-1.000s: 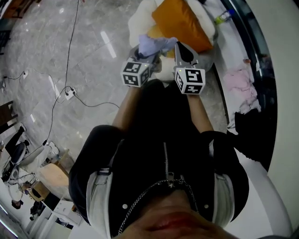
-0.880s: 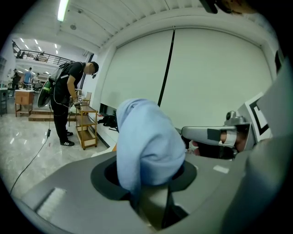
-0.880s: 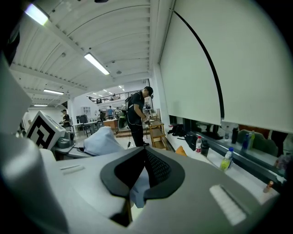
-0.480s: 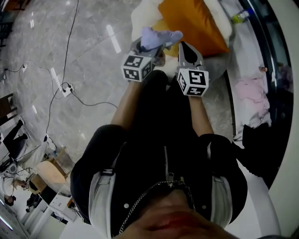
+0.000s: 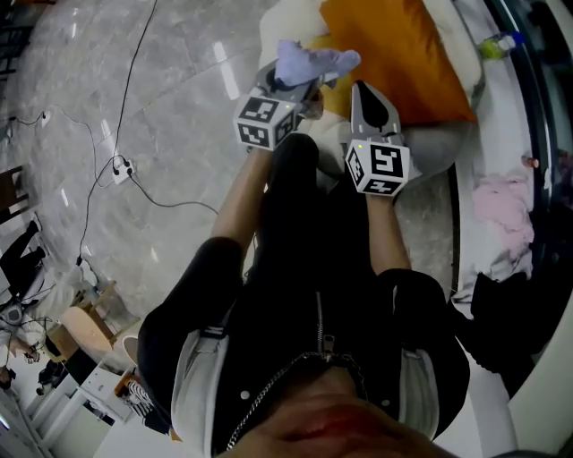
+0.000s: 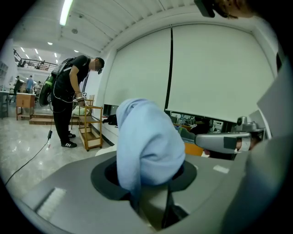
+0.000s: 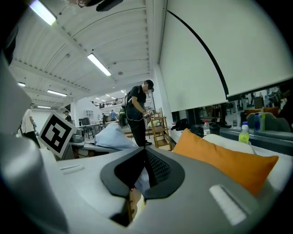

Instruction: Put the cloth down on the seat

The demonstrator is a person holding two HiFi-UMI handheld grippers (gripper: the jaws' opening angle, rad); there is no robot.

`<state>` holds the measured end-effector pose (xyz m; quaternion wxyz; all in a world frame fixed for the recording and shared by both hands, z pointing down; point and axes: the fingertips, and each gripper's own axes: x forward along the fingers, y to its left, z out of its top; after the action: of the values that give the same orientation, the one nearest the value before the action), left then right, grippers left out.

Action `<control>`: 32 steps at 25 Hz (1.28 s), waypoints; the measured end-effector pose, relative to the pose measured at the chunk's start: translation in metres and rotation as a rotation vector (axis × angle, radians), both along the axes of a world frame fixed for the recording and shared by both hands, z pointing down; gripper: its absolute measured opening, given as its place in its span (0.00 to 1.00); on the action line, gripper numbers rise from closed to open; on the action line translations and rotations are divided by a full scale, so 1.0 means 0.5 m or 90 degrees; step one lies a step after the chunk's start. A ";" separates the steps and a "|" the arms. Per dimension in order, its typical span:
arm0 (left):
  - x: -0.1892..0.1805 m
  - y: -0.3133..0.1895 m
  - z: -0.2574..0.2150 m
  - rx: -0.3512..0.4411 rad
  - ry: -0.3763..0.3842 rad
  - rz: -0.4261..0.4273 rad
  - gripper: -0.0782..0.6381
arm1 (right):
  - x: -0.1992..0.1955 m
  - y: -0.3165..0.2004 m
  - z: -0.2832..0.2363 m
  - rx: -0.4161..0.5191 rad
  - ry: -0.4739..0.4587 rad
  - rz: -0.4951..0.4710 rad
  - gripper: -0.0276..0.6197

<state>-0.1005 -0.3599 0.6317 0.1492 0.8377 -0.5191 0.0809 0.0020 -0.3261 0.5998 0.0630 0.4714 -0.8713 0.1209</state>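
A light blue cloth (image 5: 313, 63) bunches up out of my left gripper (image 5: 291, 85), which is shut on it. In the left gripper view the cloth (image 6: 149, 146) stands high between the pads, at the left gripper (image 6: 153, 183). It hangs over the near edge of a white seat (image 5: 295, 20) that holds an orange cushion (image 5: 394, 54). My right gripper (image 5: 372, 98) is just to the right of the cloth, shut and empty, pointing at the cushion. In the right gripper view the right gripper (image 7: 144, 153) is shut, with the cloth (image 7: 112, 137) to its left and the cushion (image 7: 224, 160) to its right.
A cable and a power strip (image 5: 115, 167) lie on the marble floor at the left. Pink fabric (image 5: 506, 201) sits on a ledge at the right, with bottles (image 7: 244, 133) farther along. A person (image 6: 73, 98) stands by a wooden trolley (image 6: 91, 128) in the background.
Both grippers have moved forward toward the seat and cushion. The left one still grips the cloth and the right one stays shut.
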 end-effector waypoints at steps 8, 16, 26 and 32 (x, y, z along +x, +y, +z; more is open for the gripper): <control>-0.030 -0.058 0.126 0.043 0.003 -0.001 0.35 | -0.031 -0.037 0.129 0.040 0.007 -0.016 0.05; -0.036 -0.109 0.268 0.044 0.002 0.003 0.35 | -0.036 -0.053 0.250 0.059 0.019 -0.030 0.05; -0.033 -0.155 0.450 0.018 -0.005 0.004 0.35 | -0.042 -0.056 0.367 0.055 0.033 -0.045 0.05; -0.034 -0.176 0.513 0.008 0.000 -0.006 0.35 | -0.059 -0.072 0.410 0.054 0.040 -0.056 0.05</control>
<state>-0.1174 -0.4479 0.8880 0.1443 0.8361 -0.5238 0.0765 -0.0274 -0.3623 0.8048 0.0750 0.4384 -0.8932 0.0660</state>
